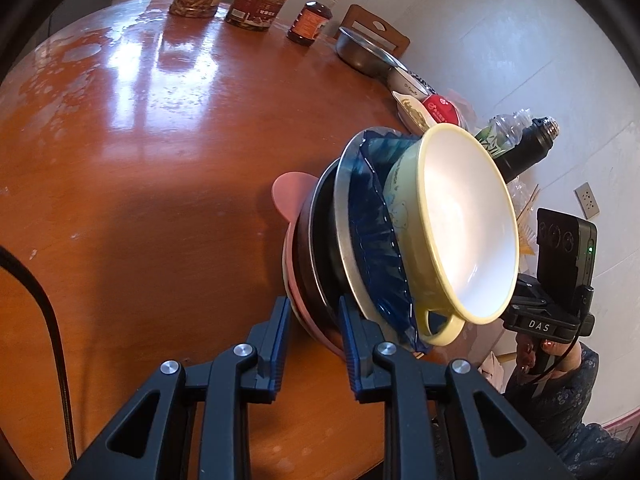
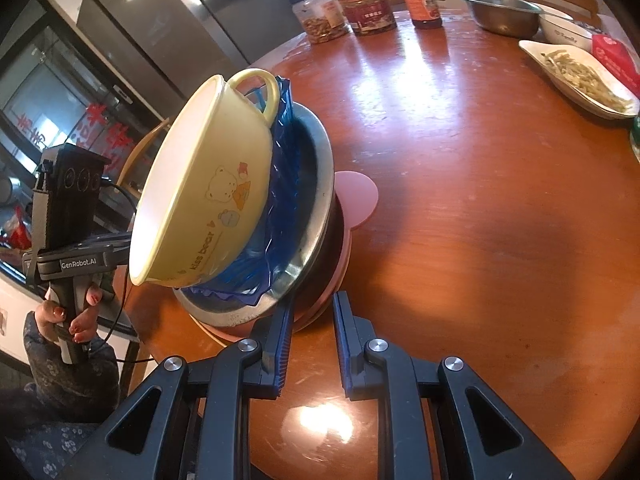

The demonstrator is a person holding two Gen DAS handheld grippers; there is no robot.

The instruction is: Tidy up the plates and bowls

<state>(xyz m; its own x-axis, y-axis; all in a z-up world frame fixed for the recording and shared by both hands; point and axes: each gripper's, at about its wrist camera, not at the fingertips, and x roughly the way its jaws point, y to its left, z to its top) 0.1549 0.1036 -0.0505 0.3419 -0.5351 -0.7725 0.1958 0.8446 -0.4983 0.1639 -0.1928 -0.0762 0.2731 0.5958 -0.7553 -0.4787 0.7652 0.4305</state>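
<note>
Wooden table (image 1: 140, 140) bare and wide at left. Left tool (image 1: 314, 344) clamped on the stack's (image 1: 320, 220) near rim; yellow bowl (image 1: 468, 216) on top, tilted. Right tool (image 2: 312, 336) pinching the opposite rim. Jars (image 2: 320, 14) along the far edge.

Handled bowl (image 1: 460, 220) atop stacked plates (image 1: 320, 240) near table (image 1: 160, 160) edge — jars (image 1: 256, 6), bottle (image 1: 312, 20) along far side
</note>
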